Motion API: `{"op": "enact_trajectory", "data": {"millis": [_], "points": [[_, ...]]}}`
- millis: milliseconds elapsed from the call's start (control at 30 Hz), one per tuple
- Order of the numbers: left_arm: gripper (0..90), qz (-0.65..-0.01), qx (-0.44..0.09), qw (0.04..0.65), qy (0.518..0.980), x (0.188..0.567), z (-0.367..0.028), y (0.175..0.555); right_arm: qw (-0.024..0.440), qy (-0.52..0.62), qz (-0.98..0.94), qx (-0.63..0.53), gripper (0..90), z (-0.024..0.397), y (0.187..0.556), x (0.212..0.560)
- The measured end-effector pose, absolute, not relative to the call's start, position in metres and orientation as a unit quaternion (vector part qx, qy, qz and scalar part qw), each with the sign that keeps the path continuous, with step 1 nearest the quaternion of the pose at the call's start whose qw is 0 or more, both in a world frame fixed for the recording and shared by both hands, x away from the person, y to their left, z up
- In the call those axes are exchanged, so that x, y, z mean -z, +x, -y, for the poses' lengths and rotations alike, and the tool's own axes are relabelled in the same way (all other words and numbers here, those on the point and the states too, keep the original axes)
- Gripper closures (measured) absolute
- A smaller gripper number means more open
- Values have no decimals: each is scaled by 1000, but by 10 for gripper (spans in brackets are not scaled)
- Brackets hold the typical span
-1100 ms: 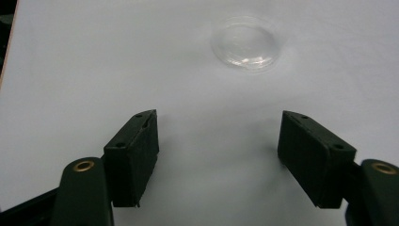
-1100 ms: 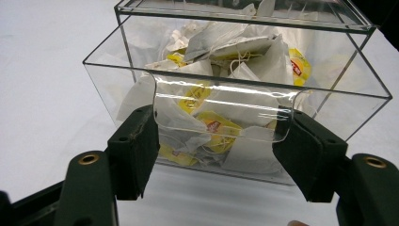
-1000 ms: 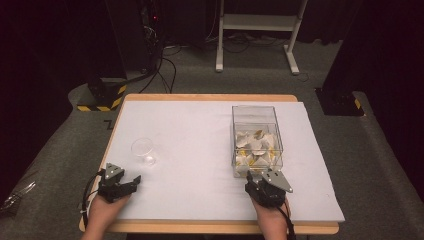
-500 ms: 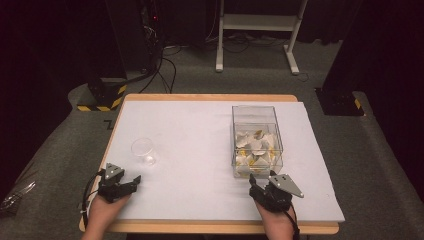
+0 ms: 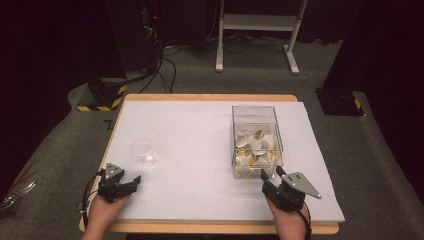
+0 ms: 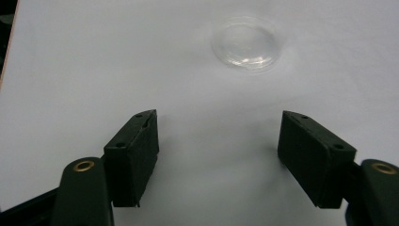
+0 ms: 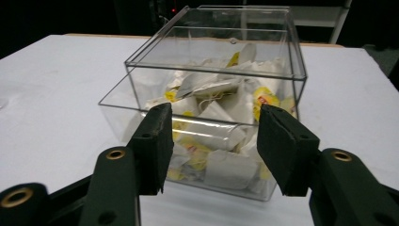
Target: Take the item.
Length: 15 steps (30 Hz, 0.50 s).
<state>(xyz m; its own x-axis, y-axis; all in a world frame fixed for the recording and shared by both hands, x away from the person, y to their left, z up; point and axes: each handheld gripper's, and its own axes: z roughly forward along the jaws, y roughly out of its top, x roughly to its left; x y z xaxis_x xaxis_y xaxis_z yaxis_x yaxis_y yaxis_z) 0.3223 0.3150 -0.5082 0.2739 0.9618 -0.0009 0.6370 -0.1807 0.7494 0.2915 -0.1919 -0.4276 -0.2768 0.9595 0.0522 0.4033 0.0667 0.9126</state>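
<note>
A clear plastic box stands on the right of the table, and several white and yellow tea bags lie inside it. My right gripper hovers just in front of its near wall. In the right gripper view the box and tea bags lie beyond my right gripper. Its jaws have just been closing and stand half apart with nothing between them. A clear empty cup stands at the left. My left gripper rests open near the front edge, short of the cup.
The white-covered table has a wooden rim. On the floor behind it are a black-and-yellow base, cables and a white stand.
My right gripper has drawn back from the box's front toward the near edge and slightly right, and its jaws have narrowed. The left gripper has stayed put.
</note>
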Motion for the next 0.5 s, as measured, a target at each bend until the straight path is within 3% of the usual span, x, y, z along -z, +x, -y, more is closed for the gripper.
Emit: {"op": "enact_trajectory", "data": {"millis": [500], "points": [[298,-550,-246,328,728,508,-315,322,316,529,-656,-436,565,220,332,427]]}}
